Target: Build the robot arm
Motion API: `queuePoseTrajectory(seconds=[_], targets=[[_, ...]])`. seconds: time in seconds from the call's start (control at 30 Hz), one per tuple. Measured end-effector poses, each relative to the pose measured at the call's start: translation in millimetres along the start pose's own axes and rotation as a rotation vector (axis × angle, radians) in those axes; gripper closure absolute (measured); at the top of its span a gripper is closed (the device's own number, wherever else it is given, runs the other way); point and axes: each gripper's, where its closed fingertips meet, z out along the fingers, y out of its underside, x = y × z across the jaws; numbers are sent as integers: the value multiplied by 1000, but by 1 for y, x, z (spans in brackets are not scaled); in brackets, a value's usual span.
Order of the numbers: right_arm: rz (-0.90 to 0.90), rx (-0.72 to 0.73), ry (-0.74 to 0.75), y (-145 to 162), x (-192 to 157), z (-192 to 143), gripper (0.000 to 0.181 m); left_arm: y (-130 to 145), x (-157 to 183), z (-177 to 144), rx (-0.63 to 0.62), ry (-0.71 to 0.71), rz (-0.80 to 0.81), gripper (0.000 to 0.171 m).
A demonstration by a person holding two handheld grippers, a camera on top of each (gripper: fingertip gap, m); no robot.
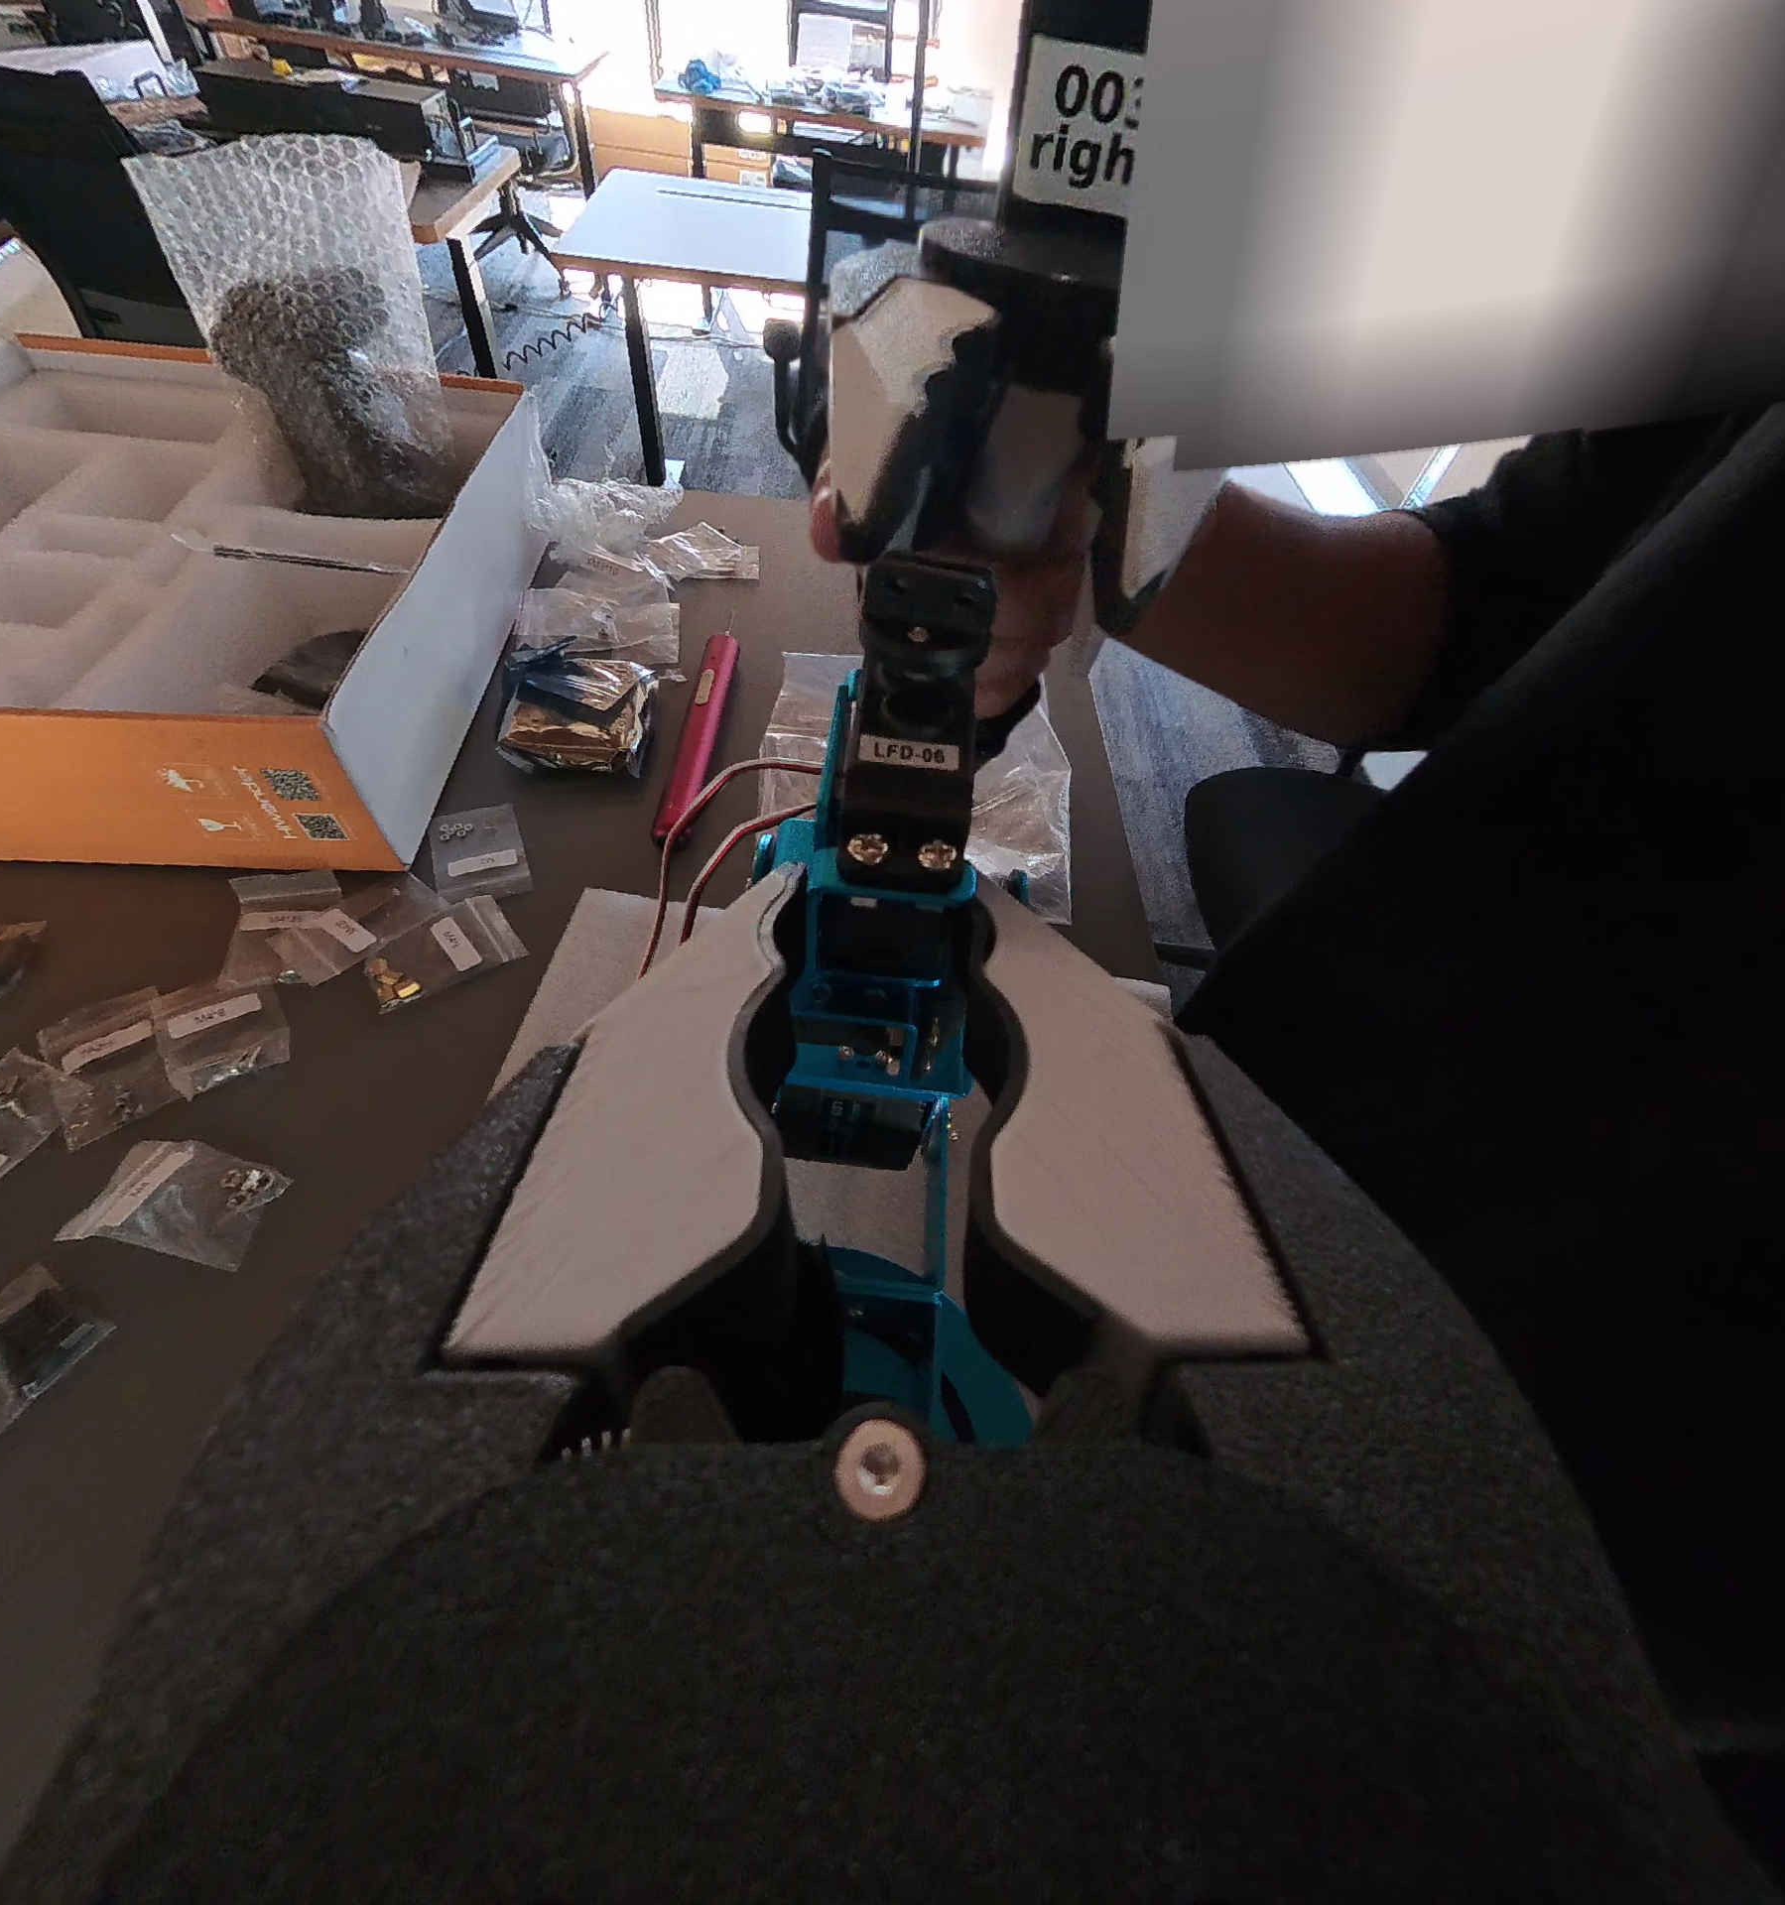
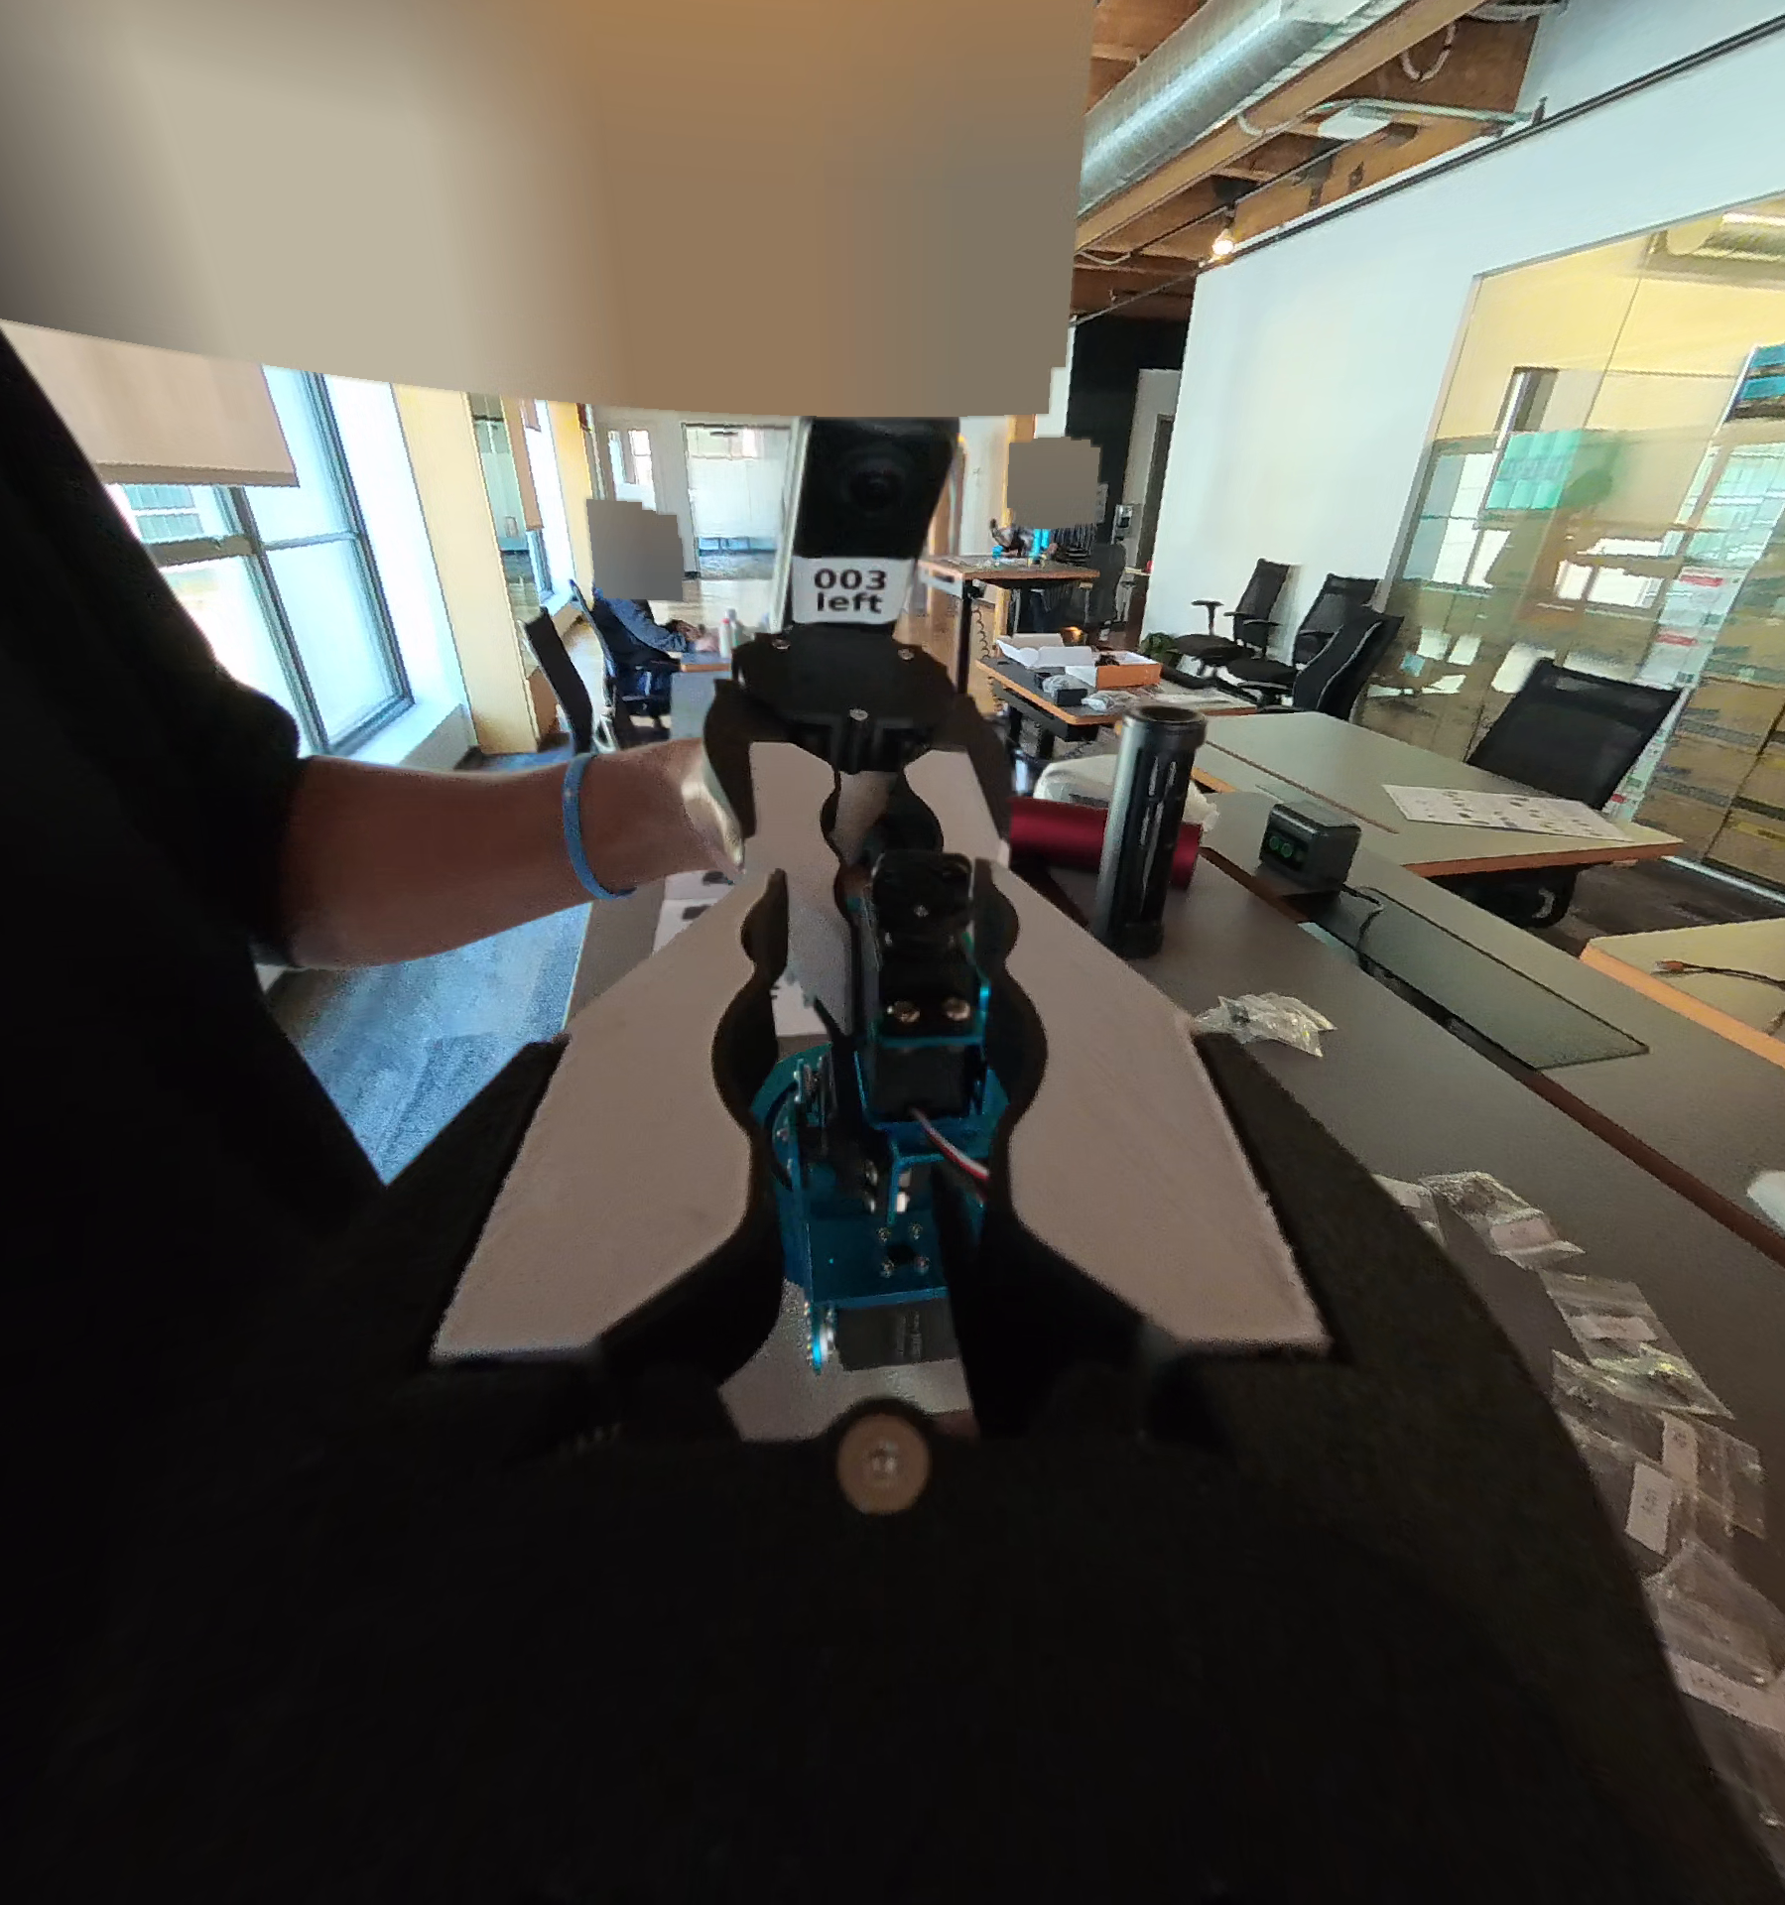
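Where the two views face each other across it, the dark table (image 1: 249, 1392) carries everything; its right edge runs close beside the person's dark sleeve.

- Orange-and-white box (image 1: 146, 783), open, foam-lined, fills the far left corner. A bubble-wrap bundle (image 1: 300, 309) stands upright in it.
- White foam pad (image 1: 599, 959) lies near the table's right edge, under the work.
- Blue servo assembly (image 1: 867, 990) stands upright over that pad, with a black servo (image 1: 903, 763) at its top.
- Left gripper (image 1: 886, 897): tongs drawn in on the blue frame, tips pressed against both its sides, pinching it.
- Right gripper (image 2: 883, 887): comes in from the opposite side, tongs narrow around the black servo. A sliver of gap shows on one side, so I cannot tell whether it pinches.
- Black cylinder (image 2: 1146, 825) stands upright toward the far edge, apart from the assembly.
- Red pen-shaped tool (image 1: 697, 732) lies between box and assembly, near both.
- Small clear bags (image 1: 187, 1031) are scattered along the near left stretch. They crowd that side.
- Red and white wires (image 1: 702, 835) trail left from the assembly, just off the left finger.

Open room: above the assembly only; the flanks are tight.
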Motion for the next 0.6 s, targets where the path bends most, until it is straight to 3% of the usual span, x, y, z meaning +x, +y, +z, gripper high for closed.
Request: queuePoseTrajectory(seconds=[0.27, 0.6], targets=[[-10, -96, -15, 12, 10, 12, 155, 0, 2, 0, 8, 38, 42, 145], [18, -62, 32, 13, 10, 7, 162, 0, 0, 1, 16, 38, 75, 146]])
